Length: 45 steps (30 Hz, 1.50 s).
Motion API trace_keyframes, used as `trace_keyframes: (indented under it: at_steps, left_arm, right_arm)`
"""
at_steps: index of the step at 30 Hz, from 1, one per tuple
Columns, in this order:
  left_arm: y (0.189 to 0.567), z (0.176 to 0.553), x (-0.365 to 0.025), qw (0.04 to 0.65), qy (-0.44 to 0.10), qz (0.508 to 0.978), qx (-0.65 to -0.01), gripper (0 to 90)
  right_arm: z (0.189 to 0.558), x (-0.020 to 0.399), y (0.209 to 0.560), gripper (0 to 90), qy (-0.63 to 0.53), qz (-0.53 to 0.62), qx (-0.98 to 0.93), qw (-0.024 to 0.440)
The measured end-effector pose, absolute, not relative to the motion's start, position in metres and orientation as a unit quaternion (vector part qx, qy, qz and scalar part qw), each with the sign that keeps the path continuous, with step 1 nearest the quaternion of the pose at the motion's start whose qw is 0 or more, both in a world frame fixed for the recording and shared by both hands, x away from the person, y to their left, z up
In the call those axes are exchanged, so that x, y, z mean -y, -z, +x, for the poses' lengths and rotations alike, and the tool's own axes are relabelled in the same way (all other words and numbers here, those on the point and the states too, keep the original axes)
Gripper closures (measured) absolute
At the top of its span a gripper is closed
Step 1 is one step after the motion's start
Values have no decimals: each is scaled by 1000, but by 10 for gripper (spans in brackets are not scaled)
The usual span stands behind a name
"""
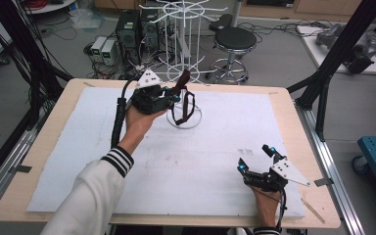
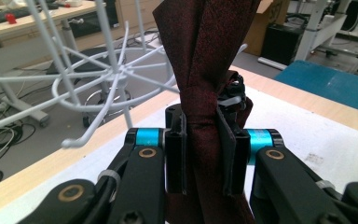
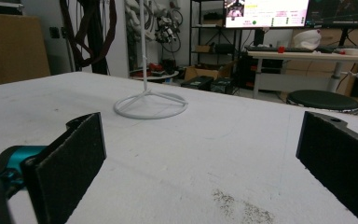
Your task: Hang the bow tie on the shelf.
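left gripper (image 1: 172, 96) raised over far middle of the table (image 1: 49, 147), jaws pinching a dark red tie (image 2: 200, 60); in the left gripper view the tie's folded cloth runs up between the pads (image 2: 177, 154), a small black clip on it just behind. tie loop hangs beside the white wire rack (image 1: 183, 29), above the rack's ring base (image 3: 150, 106). right gripper (image 1: 257, 159) low at near right of the white mat (image 1: 215, 161), jaws spread wide, nothing between them. black stool (image 1: 234, 39) beyond the table.
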<state>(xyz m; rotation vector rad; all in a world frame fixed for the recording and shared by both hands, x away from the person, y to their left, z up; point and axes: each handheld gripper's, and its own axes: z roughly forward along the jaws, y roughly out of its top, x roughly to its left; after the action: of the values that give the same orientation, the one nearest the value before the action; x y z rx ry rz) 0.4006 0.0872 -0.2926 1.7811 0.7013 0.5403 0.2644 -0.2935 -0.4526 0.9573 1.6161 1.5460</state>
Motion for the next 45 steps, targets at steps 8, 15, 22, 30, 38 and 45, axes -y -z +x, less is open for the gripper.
trace_keyframes:
  at_steps: [8, 15, 22, 30, 38, 45]
  left_arm:
    - [296, 400, -83, 533, -247, 751, -301, 748]
    - [303, 401, -81, 513, -257, 755, -319, 748]
    - [313, 403, -85, 493, -254, 765, -328, 749]
    - [321, 403, -87, 491, -242, 770, -327, 751]
    - [327, 403, -93, 481, -230, 782, -323, 751]
    - [328, 406, -97, 484, -219, 785, -320, 693]
  right_arm:
    - [264, 293, 453, 6, -596, 369, -623, 347]
    - [264, 293, 453, 6, -597, 370, -623, 345]
    - [264, 293, 453, 6, -596, 369, -623, 346]
    - [264, 293, 453, 6, -596, 369, -623, 347]
    - [264, 293, 453, 6, -596, 369, -623, 347]
    - [264, 293, 453, 6, -596, 370, -623, 347]
